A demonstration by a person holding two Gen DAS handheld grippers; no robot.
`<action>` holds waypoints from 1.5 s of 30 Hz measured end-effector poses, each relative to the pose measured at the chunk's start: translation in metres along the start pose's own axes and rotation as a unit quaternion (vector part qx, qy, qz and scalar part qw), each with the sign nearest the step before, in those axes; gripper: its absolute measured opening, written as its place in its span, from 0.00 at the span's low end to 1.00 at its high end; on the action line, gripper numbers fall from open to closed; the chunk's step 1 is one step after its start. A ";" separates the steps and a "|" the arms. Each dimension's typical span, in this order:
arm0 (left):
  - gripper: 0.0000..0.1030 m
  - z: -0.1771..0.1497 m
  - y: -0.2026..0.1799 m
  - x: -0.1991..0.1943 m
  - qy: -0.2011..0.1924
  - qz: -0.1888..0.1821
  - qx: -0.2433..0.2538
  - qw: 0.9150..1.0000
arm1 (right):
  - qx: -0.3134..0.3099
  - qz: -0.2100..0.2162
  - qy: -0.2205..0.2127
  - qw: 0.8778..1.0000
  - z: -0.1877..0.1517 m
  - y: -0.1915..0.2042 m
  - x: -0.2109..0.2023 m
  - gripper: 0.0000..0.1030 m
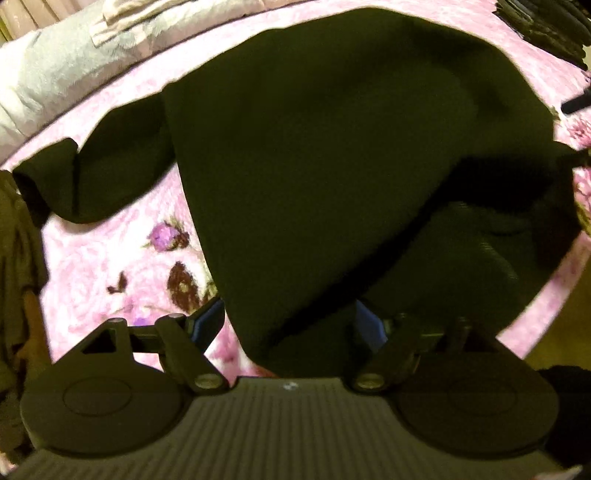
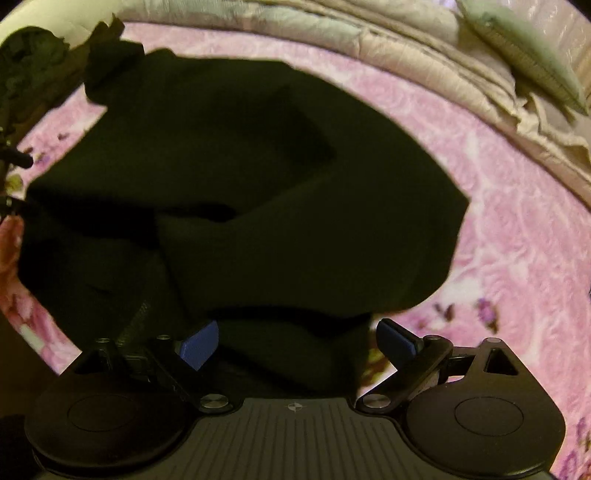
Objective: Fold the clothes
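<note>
Each gripper, left gripper (image 1: 290,321) and right gripper (image 2: 297,339), has blue fingertip pads, black linkage arms with silver screws, round black discs and a ribbed grey body.

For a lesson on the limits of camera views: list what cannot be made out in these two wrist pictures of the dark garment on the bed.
- Garment type: both views, too dark and blurred to show seams or front.
- Its near edge: hidden behind the left gripper and the right gripper.
- Dark pile: left view, cut off by the top edge.
- Hand: right view, cut off at the left edge.
</note>
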State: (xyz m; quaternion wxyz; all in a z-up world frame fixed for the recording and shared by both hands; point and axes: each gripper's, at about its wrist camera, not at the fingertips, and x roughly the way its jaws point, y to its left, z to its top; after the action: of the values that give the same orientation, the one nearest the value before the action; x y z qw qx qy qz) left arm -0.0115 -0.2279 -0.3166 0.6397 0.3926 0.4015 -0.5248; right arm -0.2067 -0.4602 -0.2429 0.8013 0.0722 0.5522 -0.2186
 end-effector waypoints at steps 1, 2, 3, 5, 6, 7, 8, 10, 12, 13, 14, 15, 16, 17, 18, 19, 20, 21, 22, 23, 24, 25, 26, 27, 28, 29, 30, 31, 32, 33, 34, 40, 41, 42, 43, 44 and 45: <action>0.53 -0.001 0.002 0.007 0.000 -0.004 0.003 1.000 | 0.002 -0.001 0.003 1.000 -0.004 0.003 0.008 0.92; 0.41 -0.001 0.002 0.014 0.002 -0.010 0.010 1.000 | 0.005 -0.001 0.002 1.000 -0.006 0.003 0.014 0.92; 0.19 -0.002 0.003 0.019 0.004 -0.014 0.016 1.000 | 0.011 0.001 0.004 1.000 -0.008 0.002 0.020 0.92; 0.09 -0.001 0.007 0.017 0.000 -0.018 0.017 1.000 | 0.027 0.005 0.013 1.000 -0.011 -0.003 0.027 0.51; 0.06 -0.001 0.010 0.012 -0.003 -0.023 0.017 1.000 | 0.035 0.011 0.024 0.999 -0.014 -0.007 0.030 0.31; 0.05 -0.001 0.012 0.005 -0.007 -0.025 0.022 0.999 | 0.043 0.010 0.029 0.999 -0.017 -0.011 0.026 0.20; 0.05 -0.001 0.014 -0.005 -0.011 -0.027 0.028 0.999 | 0.050 0.007 0.032 0.998 -0.020 -0.015 0.021 0.13; 0.05 -0.004 0.017 -0.029 -0.019 -0.034 0.041 0.998 | 0.060 0.002 0.034 0.998 -0.027 -0.024 0.004 0.11; 0.05 -0.009 0.018 -0.055 -0.026 -0.047 0.048 0.997 | 0.060 0.003 0.037 0.997 -0.038 -0.029 -0.023 0.10; 0.05 -0.013 0.017 -0.068 -0.028 -0.055 0.050 0.997 | 0.061 0.004 0.039 0.997 -0.046 -0.030 -0.038 0.10; 0.05 -0.017 0.013 -0.076 -0.028 -0.064 0.054 0.996 | 0.061 0.005 0.042 0.997 -0.053 -0.031 -0.053 0.09; 0.05 -0.023 0.007 -0.083 -0.025 -0.072 0.062 0.995 | 0.062 0.004 0.050 0.997 -0.063 -0.029 -0.065 0.09; 0.05 -0.028 0.001 -0.090 -0.021 -0.081 0.069 0.994 | 0.062 0.003 0.058 0.996 -0.072 -0.026 -0.077 0.09; 0.05 -0.034 -0.005 -0.094 -0.015 -0.090 0.077 0.993 | 0.062 0.002 0.067 0.996 -0.082 -0.023 -0.089 0.09; 0.05 -0.041 -0.013 -0.095 -0.006 -0.101 0.083 0.991 | 0.065 0.000 0.080 0.995 -0.091 -0.020 -0.095 0.09; 0.05 -0.046 -0.019 -0.094 0.002 -0.112 0.086 0.990 | 0.073 -0.001 0.096 0.993 -0.101 -0.018 -0.097 0.09; 0.05 -0.051 -0.025 -0.092 0.013 -0.122 0.089 0.988 | 0.081 -0.003 0.113 0.990 -0.110 -0.016 -0.098 0.09; 0.05 -0.056 -0.030 -0.089 0.023 -0.132 0.094 0.986 | 0.089 -0.004 0.126 0.988 -0.118 -0.013 -0.099 0.09; 0.05 -0.058 -0.034 -0.088 0.028 -0.137 0.101 0.985 | 0.096 -0.005 0.139 0.986 -0.125 -0.010 -0.100 0.09; 0.05 -0.061 -0.038 -0.087 0.033 -0.141 0.107 0.984 | 0.103 -0.006 0.151 0.983 -0.132 -0.008 -0.101 0.09; 0.05 -0.063 -0.042 -0.086 0.038 -0.146 0.114 0.982 | 0.110 -0.007 0.154 0.982 -0.133 -0.007 -0.101 0.10; 0.05 -0.065 -0.044 -0.086 0.040 -0.149 0.119 0.981 | 0.116 -0.007 0.155 0.981 -0.133 -0.005 -0.100 0.10; 0.05 -0.064 -0.044 -0.087 0.038 -0.150 0.119 0.981 | 0.123 -0.007 0.155 0.980 -0.133 -0.004 -0.100 0.10; 0.05 -0.063 -0.043 -0.087 0.036 -0.150 0.119 0.981 | 0.127 -0.006 0.154 0.980 -0.128 -0.006 -0.102 0.10; 0.05 -0.062 -0.041 -0.088 0.032 -0.150 0.117 0.981 | 0.130 -0.004 0.150 0.980 -0.122 -0.007 -0.102 0.10; 0.05 -0.059 -0.036 -0.091 0.025 -0.151 0.110 0.982 | 0.132 -0.003 0.145 0.981 -0.116 -0.008 -0.103 0.10; 0.05 -0.057 -0.030 -0.093 0.017 -0.152 0.102 0.983 | 0.134 -0.002 0.140 0.981 -0.110 -0.010 -0.103 0.10; 0.05 -0.054 -0.023 -0.094 0.010 -0.152 0.093 0.984 | 0.124 -0.005 0.138 0.983 -0.101 -0.007 -0.104 0.10; 0.05 -0.051 -0.017 -0.096 0.003 -0.150 0.084 0.985 | 0.113 -0.008 0.136 0.984 -0.094 -0.006 -0.103 0.12; 0.06 -0.050 -0.012 -0.098 -0.002 -0.147 0.078 0.986 | 0.105 -0.011 0.137 0.985 -0.088 -0.003 -0.101 0.25; 0.08 -0.050 -0.008 -0.098 -0.002 -0.146 0.073 0.987 | 0.098 -0.014 0.139 0.985 -0.083 -0.001 -0.100 0.55; 0.26 -0.074 0.017 -0.103 0.007 -0.130 0.026 0.991 | 0.049 0.023 0.092 0.994 -0.029 0.034 -0.106 0.64; 0.27 -0.081 0.021 -0.104 0.008 -0.126 0.011 0.992 | 0.039 0.031 0.075 0.996 -0.012 0.046 -0.102 0.64; 0.30 -0.089 0.026 -0.105 0.009 -0.121 -0.004 0.993 | 0.029 0.038 0.059 0.997 0.005 0.058 -0.096 0.64; 0.31 -0.097 0.030 -0.106 0.010 -0.114 -0.020 0.993 | 0.018 0.045 0.043 0.998 0.022 0.070 -0.090 0.64; 0.31 -0.104 0.034 -0.107 0.010 -0.107 -0.035 0.994 | 0.008 0.053 0.027 0.998 0.039 0.082 -0.084 0.70; 0.31 -0.111 0.038 -0.108 0.010 -0.101 -0.050 0.994 | -0.003 0.060 0.011 0.998 0.059 0.098 -0.072 0.75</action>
State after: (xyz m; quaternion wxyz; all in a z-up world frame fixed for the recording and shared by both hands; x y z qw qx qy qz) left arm 0.0011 -0.0817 -0.2543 0.5984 0.3229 0.4709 -0.5620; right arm -0.1352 -0.3743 -0.1664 0.8070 0.1049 0.5565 -0.1676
